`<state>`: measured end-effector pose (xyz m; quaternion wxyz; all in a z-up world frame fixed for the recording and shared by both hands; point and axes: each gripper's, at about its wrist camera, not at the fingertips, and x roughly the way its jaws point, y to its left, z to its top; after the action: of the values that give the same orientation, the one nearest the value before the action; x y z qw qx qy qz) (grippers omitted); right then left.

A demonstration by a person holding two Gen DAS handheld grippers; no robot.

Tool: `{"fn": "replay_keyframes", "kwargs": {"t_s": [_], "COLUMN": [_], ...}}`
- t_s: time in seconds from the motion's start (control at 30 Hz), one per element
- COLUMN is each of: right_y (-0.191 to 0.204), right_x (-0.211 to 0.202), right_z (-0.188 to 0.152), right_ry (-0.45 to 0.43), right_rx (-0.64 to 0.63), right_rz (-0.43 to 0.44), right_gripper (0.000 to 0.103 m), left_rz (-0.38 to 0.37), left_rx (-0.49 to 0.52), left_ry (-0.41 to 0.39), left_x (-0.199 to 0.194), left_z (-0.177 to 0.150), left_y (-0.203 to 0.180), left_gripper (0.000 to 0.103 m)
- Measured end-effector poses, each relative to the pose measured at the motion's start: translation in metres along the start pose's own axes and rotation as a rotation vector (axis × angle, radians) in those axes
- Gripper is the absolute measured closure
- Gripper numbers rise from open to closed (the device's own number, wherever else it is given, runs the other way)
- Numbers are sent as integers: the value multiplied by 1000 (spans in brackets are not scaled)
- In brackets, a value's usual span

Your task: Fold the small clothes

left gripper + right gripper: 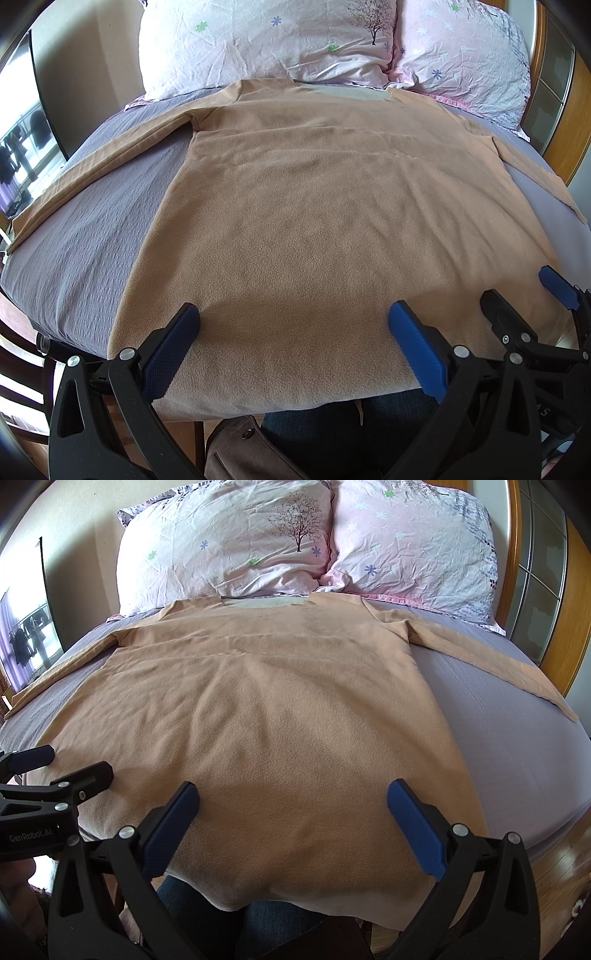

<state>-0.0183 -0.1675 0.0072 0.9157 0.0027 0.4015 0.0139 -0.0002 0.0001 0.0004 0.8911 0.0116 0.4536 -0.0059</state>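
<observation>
1. We see a tan fleece top [314, 206] spread flat on the bed [85, 229], long sleeves out to both sides, neck end twd the pillows, hem at the near bed edge and hanging a bit over it.
2. Left tool [293, 325]: released, jaws wide apart, nothing betw the blue pads [417, 350]. It sits over the hem area, left-of-centre on the garment; can't tell if the tips touch the fabric.
3. Right tool [293, 805]: also released, jaws spread, nothing gripped. Over the hem, right-of-centre. Contact w/ cloth not clear either.
4. Both tools are side by side: the right one shows at the right edge of the left wrist view, the left one at the left edge of the right wrist view, "GenRobot.AI" marking on its body.
5. Left sleeve [92, 162] runs diagonally to the bed's left edge; right sleeve [491, 664] runs to the right edge, lying flat.
6. Bed has a grey-purple textured cover. Two pink floral pillows [236, 546] at the head, the collar just beside them.
7. Wooden frame [580, 602] w/ glass panes on the right; window [22, 155] on the left.
8. Blue jeans [207, 915] visible below the hem, betw the tool arms.
</observation>
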Motion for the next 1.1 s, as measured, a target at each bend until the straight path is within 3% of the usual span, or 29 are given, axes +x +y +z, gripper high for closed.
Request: {"fn": "replay_keyframes", "kwargs": {"t_s": [1.1], "right_y": [-1], "right_x": [-1], "right_z": [-1], "right_ry": [-5], "right_rx": [1], "right_rz": [0], "right_gripper": [2], "left_rz": [0], "left_rx": [-1], "left_ry": [-4], "left_x": [0], "left_z": [0], "left_y": [0], "left_gripper": [1]}}
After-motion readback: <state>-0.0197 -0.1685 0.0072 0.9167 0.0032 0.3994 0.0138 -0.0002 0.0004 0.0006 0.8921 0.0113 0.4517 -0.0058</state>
